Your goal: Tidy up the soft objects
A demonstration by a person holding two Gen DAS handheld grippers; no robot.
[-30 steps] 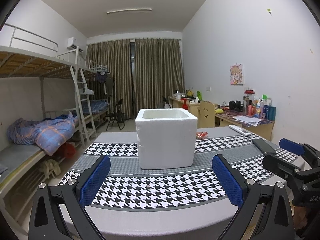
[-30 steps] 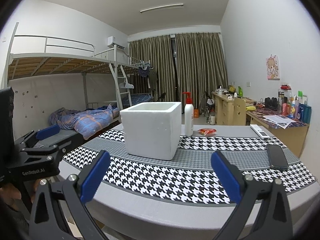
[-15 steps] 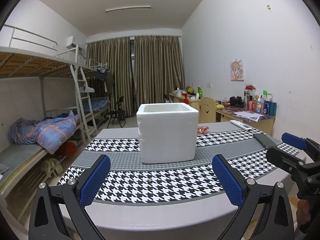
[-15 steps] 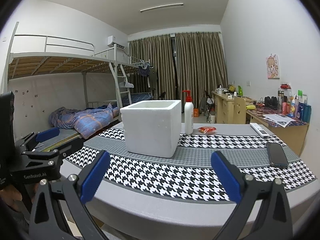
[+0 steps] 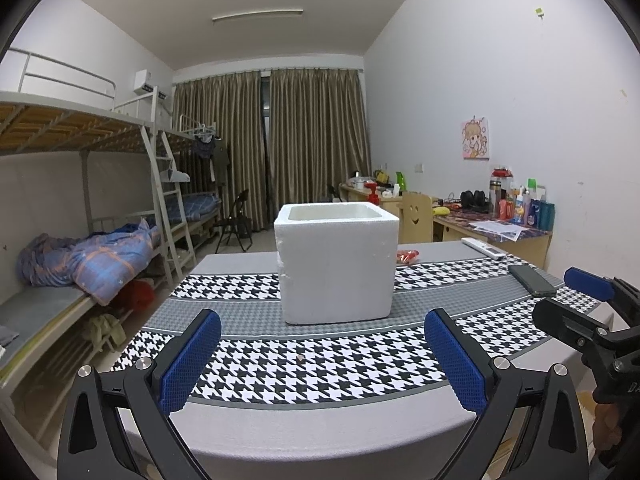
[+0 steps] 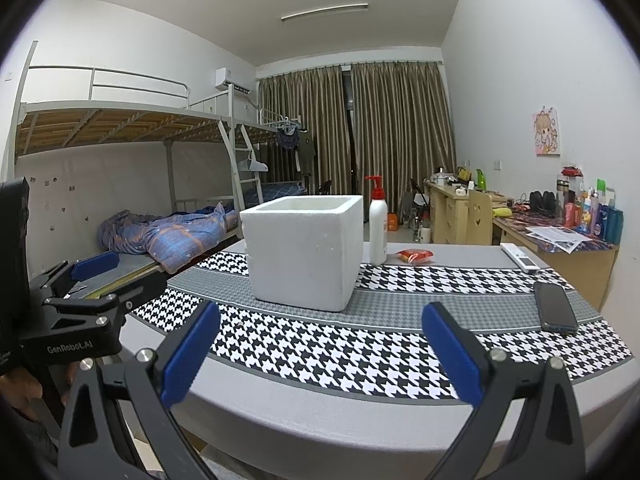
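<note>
Hovering before the foam box (image 5: 337, 268) on the table (image 6: 320, 412), my left gripper (image 5: 320, 364) and right gripper (image 6: 320, 356) hold jaws spread, empty; no soft objects visible, so I should look inside first.

the foam box (image 6: 304, 250) stands mid-table (image 6: 360, 412); a pump bottle (image 6: 377, 226) and snack packet (image 6: 414, 256) lie behind it, a phone (image 6: 555, 306) to its right.

From your right wrist view you can read "GenRobot.AI" in pale letters on the black body of the left tool (image 6: 96, 268); the print on the bottles, papers and wall picture is too small to make out.
</note>
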